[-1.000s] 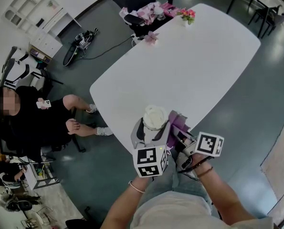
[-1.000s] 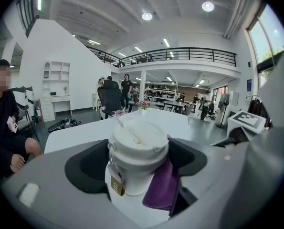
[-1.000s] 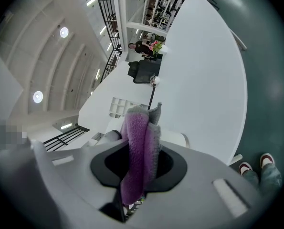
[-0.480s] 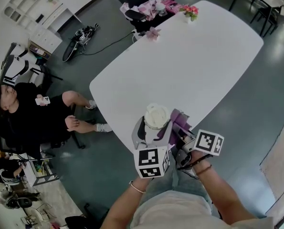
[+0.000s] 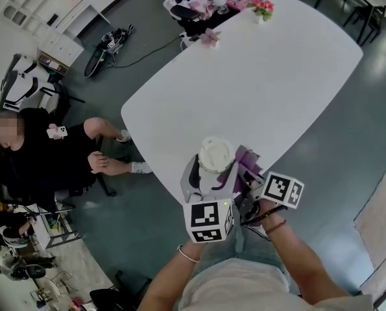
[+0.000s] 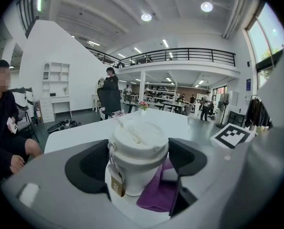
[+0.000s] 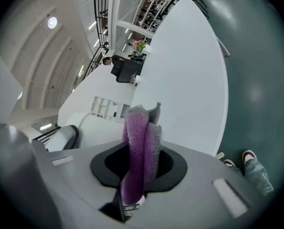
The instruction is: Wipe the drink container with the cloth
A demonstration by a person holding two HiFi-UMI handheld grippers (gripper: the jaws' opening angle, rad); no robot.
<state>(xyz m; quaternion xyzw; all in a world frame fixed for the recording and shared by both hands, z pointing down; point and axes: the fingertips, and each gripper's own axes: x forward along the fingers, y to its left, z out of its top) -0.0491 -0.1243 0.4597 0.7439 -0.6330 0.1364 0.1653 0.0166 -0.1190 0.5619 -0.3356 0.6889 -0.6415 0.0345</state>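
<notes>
A white lidded drink cup [image 6: 137,161] with a small gold tag sits between the jaws of my left gripper [image 6: 138,163], which is shut on it; in the head view the cup [image 5: 215,162] stands at the near edge of the white table [image 5: 257,83]. My left gripper [image 5: 209,181] holds it from the near side. A purple cloth [image 7: 138,156] is pinched in my right gripper [image 7: 139,163], folded upright between the jaws. In the head view the cloth [image 5: 248,164] lies against the cup's right side, held by my right gripper [image 5: 248,185].
Pink flowers [image 5: 265,6] and a second flower [image 5: 211,37] stand at the table's far end. A seated person [image 5: 37,157] in black is off the table's left side. Chairs and bags crowd the far edge; grey floor surrounds the table.
Cup, cloth and both grippers keep the same hold. The head view has shifted slightly, so everything sits a little lower in frame.
</notes>
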